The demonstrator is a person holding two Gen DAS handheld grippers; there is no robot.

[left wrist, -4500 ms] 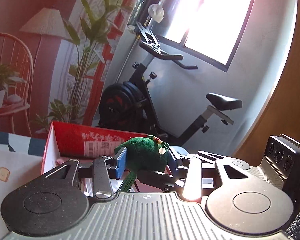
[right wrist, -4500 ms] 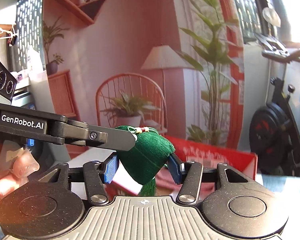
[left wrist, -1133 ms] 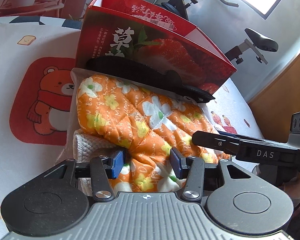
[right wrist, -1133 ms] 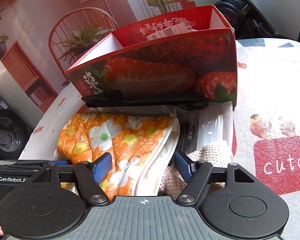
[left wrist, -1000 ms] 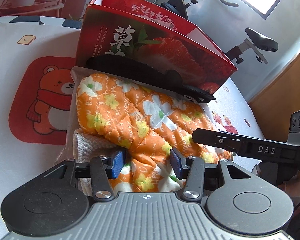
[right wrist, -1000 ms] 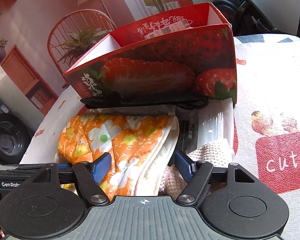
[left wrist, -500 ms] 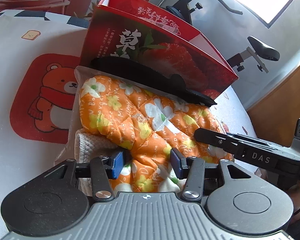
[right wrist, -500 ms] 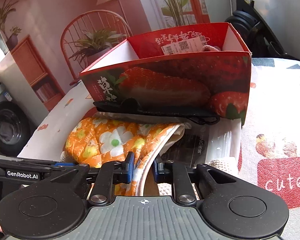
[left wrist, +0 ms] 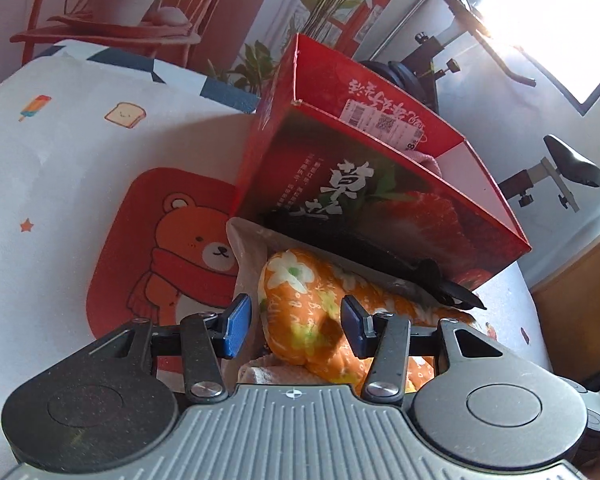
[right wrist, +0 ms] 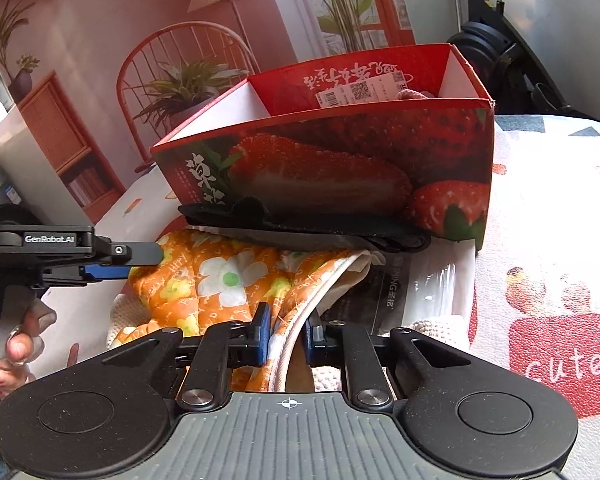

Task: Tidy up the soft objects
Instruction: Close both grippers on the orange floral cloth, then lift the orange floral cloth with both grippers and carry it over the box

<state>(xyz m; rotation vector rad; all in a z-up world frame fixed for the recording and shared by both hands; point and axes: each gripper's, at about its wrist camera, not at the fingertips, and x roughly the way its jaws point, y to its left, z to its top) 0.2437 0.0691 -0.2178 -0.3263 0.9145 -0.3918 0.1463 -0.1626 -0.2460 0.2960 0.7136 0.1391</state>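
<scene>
An orange quilted cloth with white flowers (right wrist: 236,276) was seen heaped on the bench just in front of a red strawberry-printed cardboard box (right wrist: 340,168). Its white piped edge was pinched between the pressed-together pads of the right tool (right wrist: 287,334). The left tool (left wrist: 294,326) was spread around the cloth's other end, not pressing it. The cloth's length ran along the box's front wall. The box's open top lay beyond and above, with bare bench to both sides of the box.

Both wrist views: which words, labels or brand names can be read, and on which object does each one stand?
"GenRobot.AI": left gripper arm.
"cute": red patch on the tablecloth.
"HAPPY", roughly: orange floral cloth.
Large Chinese characters, barcode label and QR code on the strawberry box: not legible.
</scene>
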